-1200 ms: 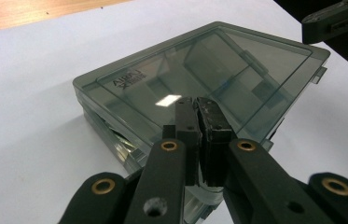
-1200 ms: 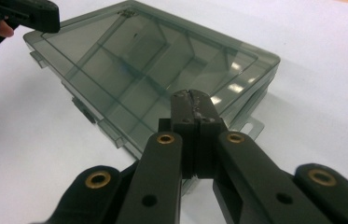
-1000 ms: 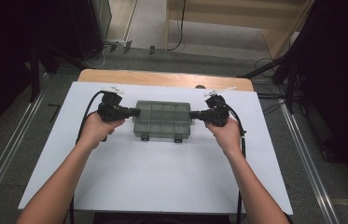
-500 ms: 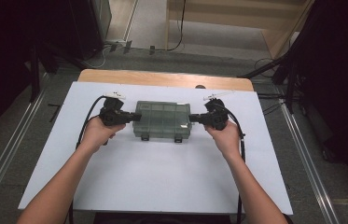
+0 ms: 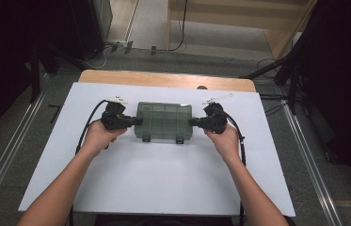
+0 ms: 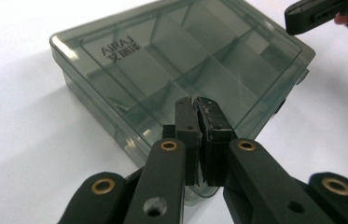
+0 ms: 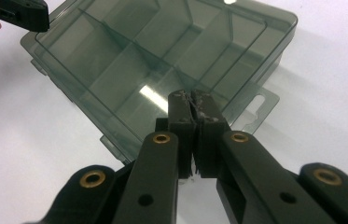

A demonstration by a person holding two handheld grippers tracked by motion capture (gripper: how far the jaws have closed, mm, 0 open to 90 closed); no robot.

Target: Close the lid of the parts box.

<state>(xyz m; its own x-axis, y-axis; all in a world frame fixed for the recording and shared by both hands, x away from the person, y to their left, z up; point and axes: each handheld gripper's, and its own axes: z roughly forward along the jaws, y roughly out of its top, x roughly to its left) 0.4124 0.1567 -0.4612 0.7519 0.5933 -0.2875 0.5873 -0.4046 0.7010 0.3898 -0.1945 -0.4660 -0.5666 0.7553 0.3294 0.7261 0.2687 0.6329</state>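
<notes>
Both hands come a little closer to the person. The left gripper (image 5: 138, 121) slides a short way along the left end of the box (image 5: 163, 120), from near the far corner to about the middle of that end. The right gripper (image 5: 192, 122) does the same at the right end of the box. The small white tag (image 5: 116, 100) on top of the left gripper now sits level with the far edge of the box, not past it. The left hand (image 5: 99, 136) and the right hand (image 5: 224, 139) sit a bit lower on the white table top (image 5: 163, 179).
</notes>
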